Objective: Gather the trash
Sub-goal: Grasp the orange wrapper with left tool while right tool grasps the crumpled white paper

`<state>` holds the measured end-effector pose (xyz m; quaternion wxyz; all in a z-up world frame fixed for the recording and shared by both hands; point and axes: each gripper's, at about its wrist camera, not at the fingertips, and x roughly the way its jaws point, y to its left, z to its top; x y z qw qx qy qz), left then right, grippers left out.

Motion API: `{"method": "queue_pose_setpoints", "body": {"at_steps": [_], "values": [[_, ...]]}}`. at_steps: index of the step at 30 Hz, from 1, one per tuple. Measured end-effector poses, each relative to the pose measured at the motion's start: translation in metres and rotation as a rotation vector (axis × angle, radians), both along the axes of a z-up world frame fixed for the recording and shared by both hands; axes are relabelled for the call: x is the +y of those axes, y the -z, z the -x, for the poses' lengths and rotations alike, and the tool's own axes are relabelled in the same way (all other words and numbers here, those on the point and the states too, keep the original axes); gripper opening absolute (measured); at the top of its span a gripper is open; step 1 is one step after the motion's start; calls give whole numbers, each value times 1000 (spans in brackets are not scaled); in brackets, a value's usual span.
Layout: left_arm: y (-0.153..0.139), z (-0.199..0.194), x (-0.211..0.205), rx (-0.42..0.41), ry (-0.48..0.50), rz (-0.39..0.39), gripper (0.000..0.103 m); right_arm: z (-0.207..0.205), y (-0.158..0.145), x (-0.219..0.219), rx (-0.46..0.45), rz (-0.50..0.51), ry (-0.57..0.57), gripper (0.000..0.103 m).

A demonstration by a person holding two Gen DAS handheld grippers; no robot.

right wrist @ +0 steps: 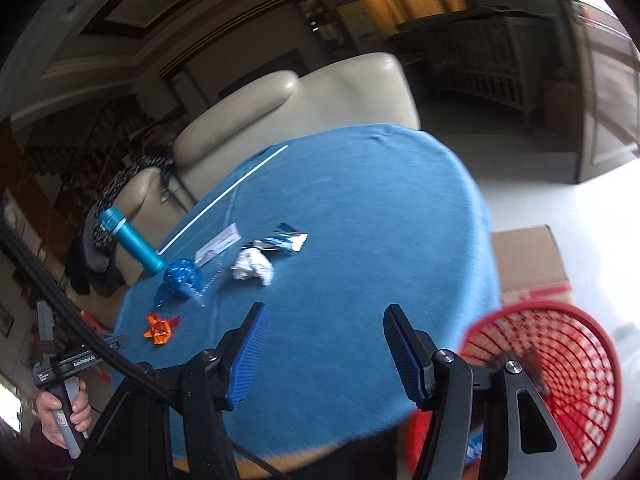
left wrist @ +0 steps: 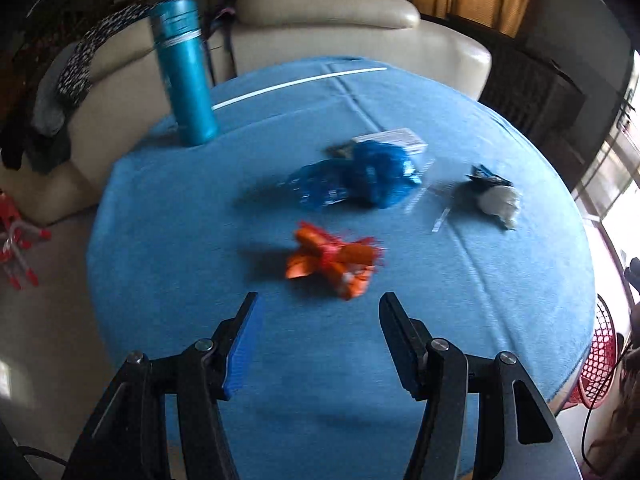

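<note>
The left gripper [left wrist: 318, 304] hangs low in its frame with its jaws spread wide and nothing between them, above the blue tablecloth [left wrist: 180, 240]. Just beyond the fingertips, at mid-frame, lies a crumpled orange wrapper [left wrist: 332, 264], with bare cloth between it and the gripper. Farther up sits a crumpled blue wrapper [left wrist: 360, 180], which overlaps a clear plastic sleeve [left wrist: 424, 184] and has a small white card [left wrist: 394, 138] behind it. To the right of these lies a white paper wad [left wrist: 500, 202] with a dark blue-and-silver wrapper [left wrist: 486, 174] touching its upper edge. A teal bottle [left wrist: 186, 72] stands upright at the upper left near the table's far edge, and a thin white stick [left wrist: 300, 82] lies across the cloth behind it. A cream sofa [left wrist: 320, 20] fills the background.

The right gripper [right wrist: 324, 312] is likewise wide open and empty, held over the near right part of the table. The same litter lies well beyond it, toward the left of its frame. At the lower right, beside the table's edge and partly behind the gripper's right finger, is a red mesh basket [right wrist: 568, 344]; a dark blurred shape shows inside it, and I cannot tell what it is. A cardboard box [right wrist: 528, 256] sits on the floor behind the basket.
</note>
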<state>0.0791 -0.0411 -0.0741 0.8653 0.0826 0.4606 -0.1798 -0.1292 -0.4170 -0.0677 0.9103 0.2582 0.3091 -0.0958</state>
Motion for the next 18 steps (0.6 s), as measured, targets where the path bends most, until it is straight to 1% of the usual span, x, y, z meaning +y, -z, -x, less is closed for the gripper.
{"method": "queue_pose_setpoints", "body": {"at_steps": [4, 7, 13, 16, 18], "values": [[6, -11, 20, 23, -35, 12, 61, -41, 0, 16, 17, -23, -58, 63], [13, -18, 26, 52, -51, 33, 64, -61, 3, 27, 28, -38, -97, 63], [21, -38, 26, 142, -64, 142, 64, -105, 17, 51, 86, -13, -183, 63], [21, -47, 19, 186, -58, 203, 65, -127, 22, 53, 95, -14, -195, 63], [23, -52, 15, 211, -60, 230, 65, -142, 23, 53, 96, -21, -201, 63]]}}
